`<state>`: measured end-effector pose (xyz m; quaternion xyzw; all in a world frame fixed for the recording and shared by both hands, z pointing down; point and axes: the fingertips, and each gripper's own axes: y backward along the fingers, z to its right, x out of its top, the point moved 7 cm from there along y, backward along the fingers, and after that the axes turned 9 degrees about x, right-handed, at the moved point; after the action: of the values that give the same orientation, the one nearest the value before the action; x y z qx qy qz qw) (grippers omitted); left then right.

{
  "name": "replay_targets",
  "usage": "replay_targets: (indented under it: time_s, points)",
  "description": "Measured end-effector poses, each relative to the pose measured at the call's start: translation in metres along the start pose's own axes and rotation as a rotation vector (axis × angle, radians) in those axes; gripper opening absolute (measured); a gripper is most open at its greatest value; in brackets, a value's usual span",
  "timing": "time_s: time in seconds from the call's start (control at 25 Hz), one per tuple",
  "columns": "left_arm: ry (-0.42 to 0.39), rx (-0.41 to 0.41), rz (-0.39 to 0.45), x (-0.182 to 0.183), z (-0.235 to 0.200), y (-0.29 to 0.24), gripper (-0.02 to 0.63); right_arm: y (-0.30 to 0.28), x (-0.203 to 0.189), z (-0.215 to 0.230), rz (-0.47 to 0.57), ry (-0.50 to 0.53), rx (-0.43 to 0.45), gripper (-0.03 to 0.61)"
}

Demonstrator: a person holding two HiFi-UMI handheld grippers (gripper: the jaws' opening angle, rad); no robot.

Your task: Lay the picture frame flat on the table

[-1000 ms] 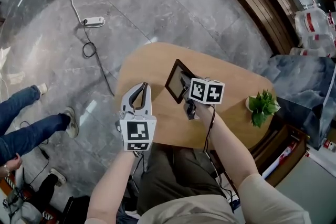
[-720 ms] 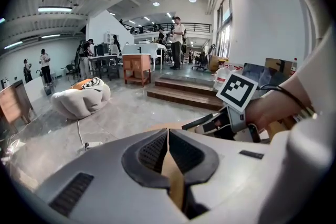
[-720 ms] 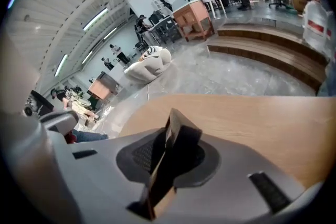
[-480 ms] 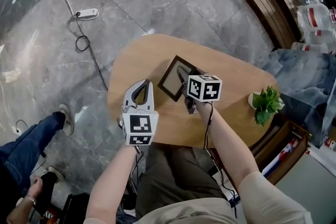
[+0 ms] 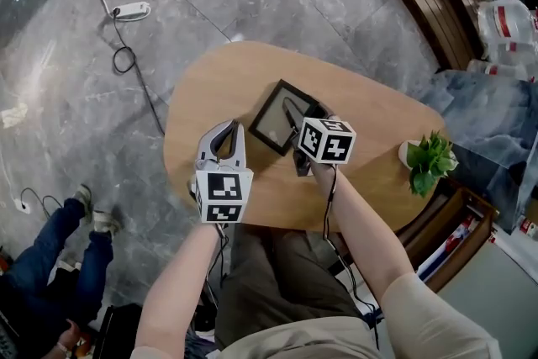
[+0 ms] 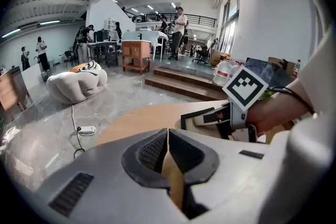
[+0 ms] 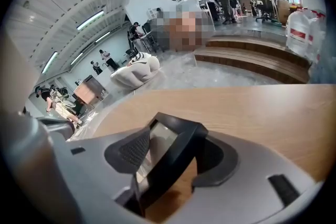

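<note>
One potted plant [image 5: 429, 162] on the table [image 5: 218, 88] — well apart from the picture frame [image 5: 273, 120]

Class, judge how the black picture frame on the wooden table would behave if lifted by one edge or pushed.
The black rectangular picture frame probably stays stiff when lifted: its border looks straight and rigid. Its glazed front seems fragile, so knocks are risky. On the smooth wooden table it would likely slide, not roll.
</note>
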<state>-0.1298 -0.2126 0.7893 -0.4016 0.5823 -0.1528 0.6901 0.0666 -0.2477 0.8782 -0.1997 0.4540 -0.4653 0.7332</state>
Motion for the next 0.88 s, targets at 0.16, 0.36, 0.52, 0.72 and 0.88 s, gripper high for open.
replay_targets:
  time_s: [0.16,0.36,0.52,0.72,0.88]
  points:
    - [-0.006,-0.008,-0.016,-0.008,0.002,-0.008,0.011,0.000,-0.003,0.004,0.018,-0.016,-0.002,0.224]
    - [-0.011,-0.017,-0.040,-0.018,0.004,-0.013,0.011,0.003,-0.005,0.008,0.024,0.010,-0.032,0.248]
    - [-0.038,-0.030,-0.065,-0.027,0.007,-0.017,0.011,0.008,-0.011,0.013,0.026,-0.015,-0.065,0.264]
    - [-0.045,-0.040,-0.088,-0.031,0.011,-0.015,0.011,0.018,-0.021,0.019,0.030,-0.049,-0.085,0.273]
    - [-0.044,-0.037,-0.092,-0.028,0.010,-0.008,0.011,0.027,-0.025,0.019,0.017,-0.044,-0.096,0.273]
